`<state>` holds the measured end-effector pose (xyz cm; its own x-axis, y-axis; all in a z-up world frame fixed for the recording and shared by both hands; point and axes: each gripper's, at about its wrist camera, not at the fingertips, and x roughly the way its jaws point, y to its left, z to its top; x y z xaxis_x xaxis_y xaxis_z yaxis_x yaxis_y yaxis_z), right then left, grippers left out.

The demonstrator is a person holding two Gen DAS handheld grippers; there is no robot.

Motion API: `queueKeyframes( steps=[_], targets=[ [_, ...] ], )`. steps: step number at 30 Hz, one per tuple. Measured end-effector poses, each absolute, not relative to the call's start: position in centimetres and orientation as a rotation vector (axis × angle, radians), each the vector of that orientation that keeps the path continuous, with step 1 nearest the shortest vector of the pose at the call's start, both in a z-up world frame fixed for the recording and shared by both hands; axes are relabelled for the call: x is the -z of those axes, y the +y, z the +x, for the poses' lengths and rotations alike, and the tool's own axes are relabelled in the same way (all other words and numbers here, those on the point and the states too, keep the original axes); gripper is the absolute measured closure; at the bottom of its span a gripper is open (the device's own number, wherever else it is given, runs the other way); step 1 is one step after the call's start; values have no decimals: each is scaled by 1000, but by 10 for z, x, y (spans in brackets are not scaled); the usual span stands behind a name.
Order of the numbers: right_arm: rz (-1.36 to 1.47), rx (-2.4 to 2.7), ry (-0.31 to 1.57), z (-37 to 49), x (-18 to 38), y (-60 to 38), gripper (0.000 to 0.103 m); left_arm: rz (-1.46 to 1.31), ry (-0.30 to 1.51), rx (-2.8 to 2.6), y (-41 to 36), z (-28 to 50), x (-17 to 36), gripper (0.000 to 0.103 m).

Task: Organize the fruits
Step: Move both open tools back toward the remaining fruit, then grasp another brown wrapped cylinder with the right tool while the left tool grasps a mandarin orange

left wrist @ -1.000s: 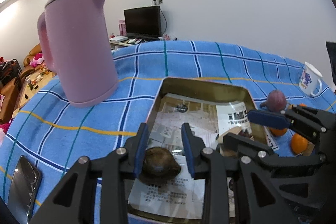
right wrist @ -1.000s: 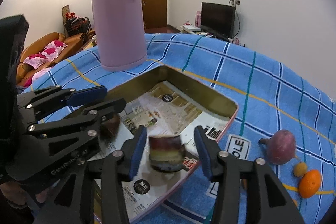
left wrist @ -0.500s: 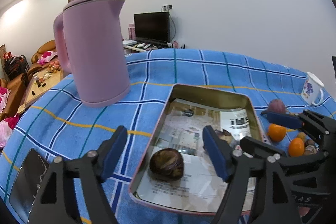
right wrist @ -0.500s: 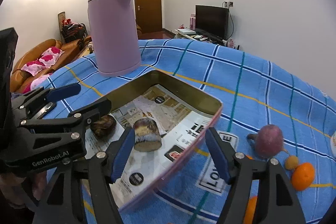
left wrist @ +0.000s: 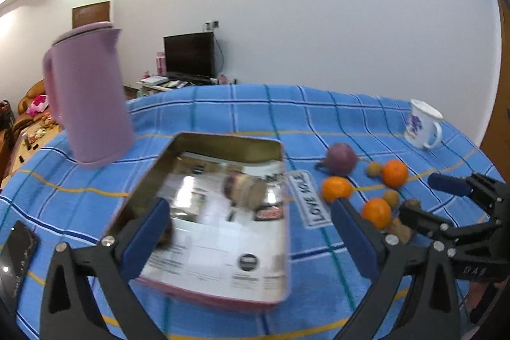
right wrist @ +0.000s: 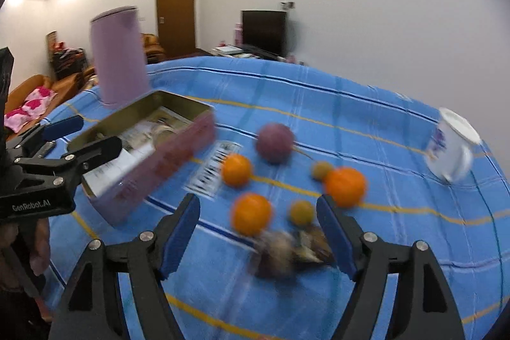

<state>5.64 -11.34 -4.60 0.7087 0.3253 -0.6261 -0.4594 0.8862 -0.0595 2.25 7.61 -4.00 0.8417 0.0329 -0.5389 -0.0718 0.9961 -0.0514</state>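
Both pieces now lie released in the paper-lined tin (left wrist: 223,301) as the left gripper (left wrist: 251,241) and right gripper (right wrist: 258,231), jaws just spread wide and empty, swing toward the oranges (right wrist: 251,214) still loose on the blue cloth (right wrist: 398,155).

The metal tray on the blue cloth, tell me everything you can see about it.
The tray is a shallow rectangular tin with rounded corners, dull gold inside and pinkish red on its outer wall. Printed newspaper lines its floor. It sits flat on the blue checked cloth, in front of the pink kettle. Inside lie a cut, purple-skinned chunk and a dark round piece largely hidden behind a gripper finger. The view is blurred, so the print is unreadable.
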Motion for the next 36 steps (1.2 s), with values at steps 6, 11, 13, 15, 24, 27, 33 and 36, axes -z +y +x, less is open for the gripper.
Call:
queueKeyframes(
  steps=[6, 11, 13, 15, 24, 27, 33, 36],
  targets=[
    [-210, -405, 696, 59, 61, -134, 26, -51, 585, -23, 55, 23, 43, 0],
    [-198, -432, 725, 63, 69, -130, 26, -39, 593, -19, 49, 25, 45, 0],
    [-209, -433, 740, 65, 72, -126, 26, -42, 597, -17, 48, 26, 46, 0],
    [-208, -434, 756, 67, 76, -124, 26, -43, 604, -15, 48, 27, 48, 0],
    [-237, -385, 760, 70, 80, -122, 46, -47, 609, -9, 47, 29, 51, 0],
    [-245, -401, 756, 67, 79, -119, 49, -52, 611, -6, 46, 30, 51, 0],
    [-272, -409, 754, 69, 80, -117, 48, -38, 605, 15, 38, 31, 46, 0],
    [-233, -417, 752, 69, 78, -123, 54, -24, 606, 27, 32, 32, 46, 0]
  ],
)
